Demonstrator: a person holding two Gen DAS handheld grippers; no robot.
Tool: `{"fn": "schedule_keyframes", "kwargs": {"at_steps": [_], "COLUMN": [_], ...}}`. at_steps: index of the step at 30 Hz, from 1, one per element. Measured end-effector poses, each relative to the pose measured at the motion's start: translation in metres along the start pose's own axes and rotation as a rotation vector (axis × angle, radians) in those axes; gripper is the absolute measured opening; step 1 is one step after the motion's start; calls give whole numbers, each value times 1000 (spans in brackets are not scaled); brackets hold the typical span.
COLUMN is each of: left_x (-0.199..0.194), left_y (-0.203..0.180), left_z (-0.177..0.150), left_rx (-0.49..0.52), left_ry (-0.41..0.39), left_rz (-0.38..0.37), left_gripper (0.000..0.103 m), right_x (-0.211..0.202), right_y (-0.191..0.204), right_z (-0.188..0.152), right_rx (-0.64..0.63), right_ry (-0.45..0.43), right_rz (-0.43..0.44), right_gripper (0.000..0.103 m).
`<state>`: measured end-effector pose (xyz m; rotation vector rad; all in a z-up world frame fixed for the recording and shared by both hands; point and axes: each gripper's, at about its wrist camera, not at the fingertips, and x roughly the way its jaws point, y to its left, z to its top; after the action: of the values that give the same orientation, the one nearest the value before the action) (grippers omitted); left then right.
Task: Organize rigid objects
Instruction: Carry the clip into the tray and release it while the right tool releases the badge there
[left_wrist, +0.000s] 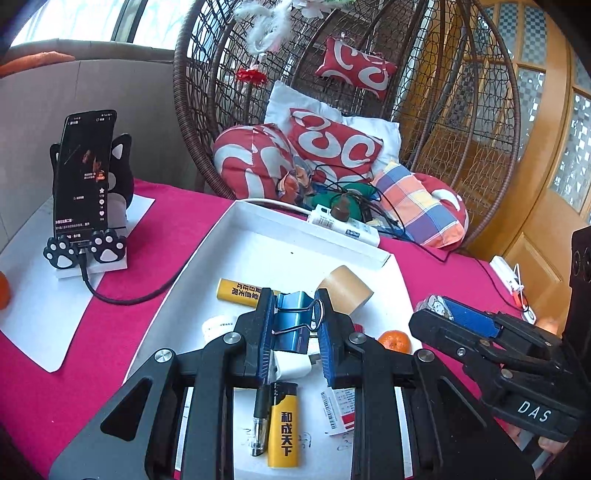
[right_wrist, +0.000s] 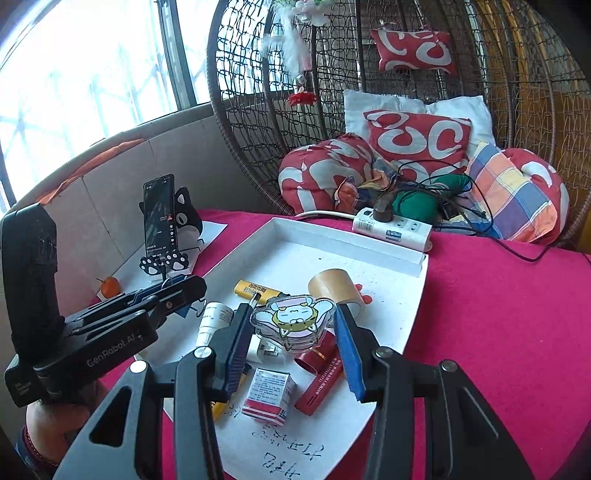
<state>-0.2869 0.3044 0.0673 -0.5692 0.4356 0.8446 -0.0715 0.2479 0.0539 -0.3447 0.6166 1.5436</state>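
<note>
My left gripper (left_wrist: 295, 325) is shut on a blue binder clip (left_wrist: 293, 319) and holds it above the white tray (left_wrist: 258, 236). My right gripper (right_wrist: 293, 325) is shut on a clear cartoon-cat acrylic clip (right_wrist: 291, 319) above the same tray (right_wrist: 332, 243). It also shows from the side in the left wrist view (left_wrist: 436, 310). In the tray lie a yellow lighter (left_wrist: 282, 428), a black pen (left_wrist: 260, 417), a yellow tube (left_wrist: 238, 291), a brown tape roll (left_wrist: 347, 288), a white charger (left_wrist: 291, 363), a red-and-white box (right_wrist: 267, 397) and red tubes (right_wrist: 321, 380).
A tangerine (left_wrist: 395, 341) lies at the tray's right edge. A phone on a cat stand (left_wrist: 85, 177) stands on white paper at the left. A power strip (right_wrist: 391, 227) with cables lies behind the tray. A wicker chair with cushions (left_wrist: 332, 144) stands behind the pink-covered table (right_wrist: 498, 314).
</note>
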Motion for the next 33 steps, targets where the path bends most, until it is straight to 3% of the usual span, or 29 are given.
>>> {"fn": "schedule_keyframes", "kwargs": {"at_steps": [4, 12, 29, 32, 33], "left_x": [10, 19, 25, 21, 19], "left_y": [-6, -3, -3, 2, 6], "left_z": [-10, -14, -13, -11, -10], "left_rx": [58, 52, 43, 20, 4], "left_ry": [9, 30, 37, 22, 14], "left_rz": [59, 72, 90, 119, 137], "left_gripper": [22, 22, 22, 39, 58], "right_x": [19, 34, 30, 29, 27], "right_y": [7, 6, 12, 12, 12], "right_z": [-9, -21, -20, -20, -20], "right_rx": [-13, -5, -36, -39, -35], "right_ry": [34, 60, 20, 8, -2], "right_rz": [-9, -35, -61, -69, -77], "right_gripper": [45, 45, 46, 50, 55]}}
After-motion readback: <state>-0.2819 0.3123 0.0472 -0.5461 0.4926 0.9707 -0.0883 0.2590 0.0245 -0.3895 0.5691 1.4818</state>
